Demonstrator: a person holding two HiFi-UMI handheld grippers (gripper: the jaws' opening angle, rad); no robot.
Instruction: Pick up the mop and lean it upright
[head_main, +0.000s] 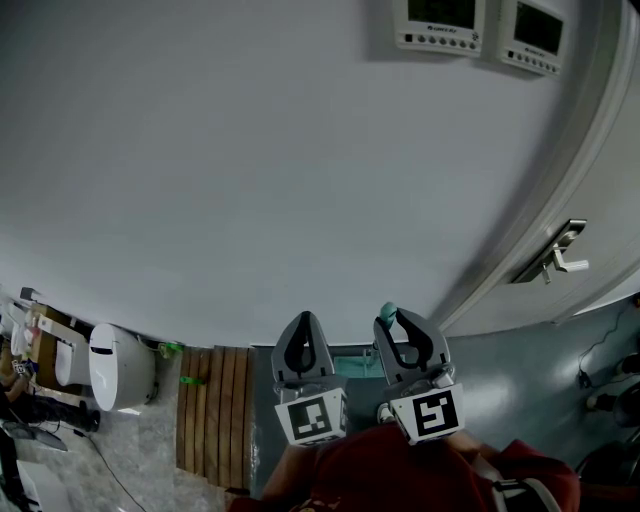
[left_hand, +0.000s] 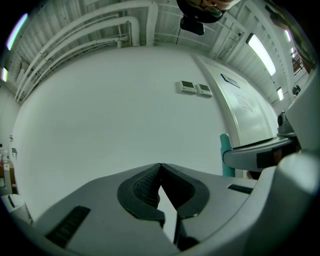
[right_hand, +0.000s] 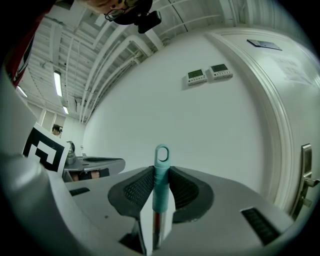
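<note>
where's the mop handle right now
Right gripper view: the mop handle stands upright, clamped in the right claw, white wall behind it and the door at its right.

Left of the door (right_hand: 282, 70): the mop handle (right_hand: 161, 182), between the right gripper's (right_hand: 161, 171) jaws, and two wall panels (right_hand: 210, 73) above it.

Both tools are pointing at a plain white wall (head_main: 250, 150). The left tool (head_main: 303, 318) is standing with its jaws meeting at the tip, just beside the right tool (head_main: 399, 318), where the teal end of the mop handle (head_main: 388, 312) is poking out. Two wall panels (head_main: 440, 25) are hanging at top right, and a door handle (head_main: 555, 255) is sticking out on the right. A slatted wooden board (head_main: 212, 410) is lying at lower left, near a white rounded container (head_main: 118, 365). A red sleeve (head_main: 400, 470) is showing at the bottom edge.
</note>
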